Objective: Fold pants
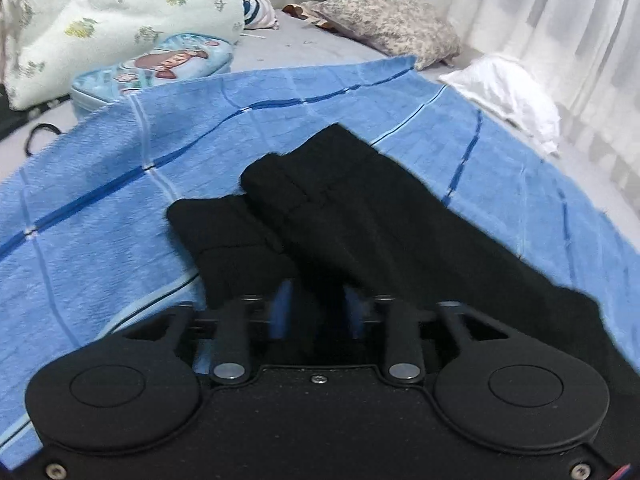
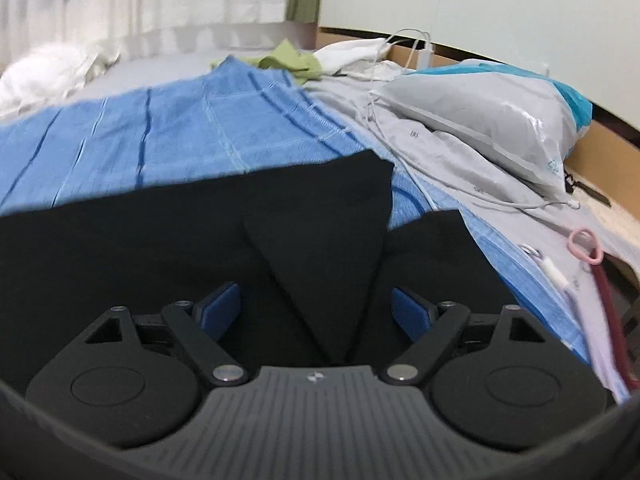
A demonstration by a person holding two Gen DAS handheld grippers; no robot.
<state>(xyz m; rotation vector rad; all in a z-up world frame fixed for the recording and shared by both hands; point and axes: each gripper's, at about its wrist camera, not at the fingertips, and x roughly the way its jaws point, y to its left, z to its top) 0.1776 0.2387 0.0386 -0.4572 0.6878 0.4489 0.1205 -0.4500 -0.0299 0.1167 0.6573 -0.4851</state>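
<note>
left wrist view: we see our left gripper point(image 1: 316, 308) with black pants point(image 1: 360, 208) between its blue pads, grip unclear.
right wrist view: our right gripper point(image 2: 316, 308) gapes wide over the pants point(image 2: 160, 240).
pants: on blue towel point(image 1: 120, 184).

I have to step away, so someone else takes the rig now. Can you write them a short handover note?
Left tool: pads close together with black pants fabric between them; looks like a grip, not certain.
Right tool: open, a fold of the pants between its pads, not clamped.
The pants lie on the blue towel on the bed, partly folded, layers overlapping.
Left: finish the fold and flatten it.
</note>
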